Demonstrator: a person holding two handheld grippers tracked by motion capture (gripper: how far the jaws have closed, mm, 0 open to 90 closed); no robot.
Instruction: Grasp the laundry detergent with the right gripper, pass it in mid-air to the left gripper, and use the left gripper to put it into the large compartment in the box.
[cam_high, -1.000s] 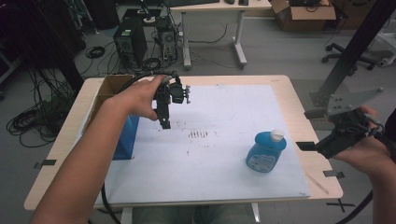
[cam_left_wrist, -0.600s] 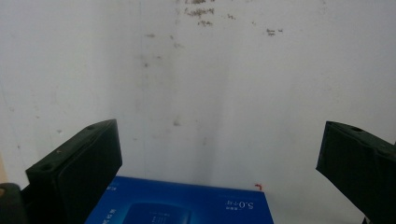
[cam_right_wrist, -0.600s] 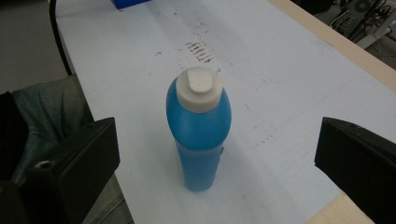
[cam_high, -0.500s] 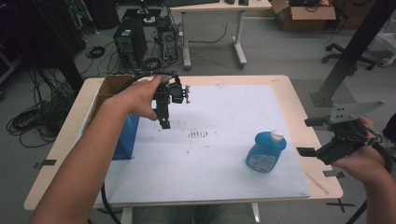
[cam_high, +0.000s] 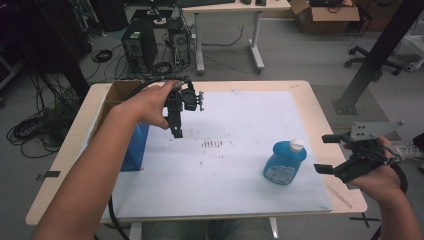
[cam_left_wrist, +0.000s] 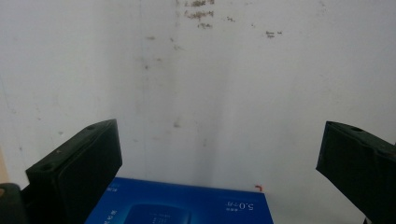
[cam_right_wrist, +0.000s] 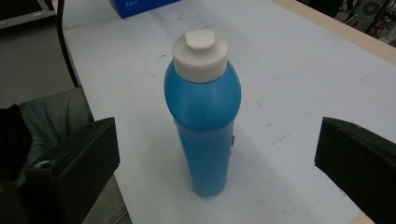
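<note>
A blue plastic bottle (cam_high: 284, 162) with a white cap stands upright on the white sheet (cam_high: 240, 175), right of centre. My right gripper (cam_high: 326, 154) is open just to the bottle's right, over the table's right edge, jaws pointing at it. In the right gripper view the bottle (cam_right_wrist: 203, 126) stands a short way ahead between the wide-open jaws of the right gripper (cam_right_wrist: 219, 140), untouched. My left gripper (cam_high: 177, 131) hangs above the sheet at the left, pointing down. Its own view shows the left gripper (cam_left_wrist: 223, 140) open, with a blue box (cam_left_wrist: 177, 205) below.
The blue box (cam_high: 135, 145) stands at the sheet's left edge, beside an open cardboard box (cam_high: 117, 92) on the wooden table (cam_high: 310, 95). Dark smudges (cam_high: 212, 144) mark the sheet's middle. Computers, cables and a desk stand on the floor beyond the table.
My right gripper has dropped a little and shifted left, closer to the bottle. The left gripper and the bottle have stayed where they were.
</note>
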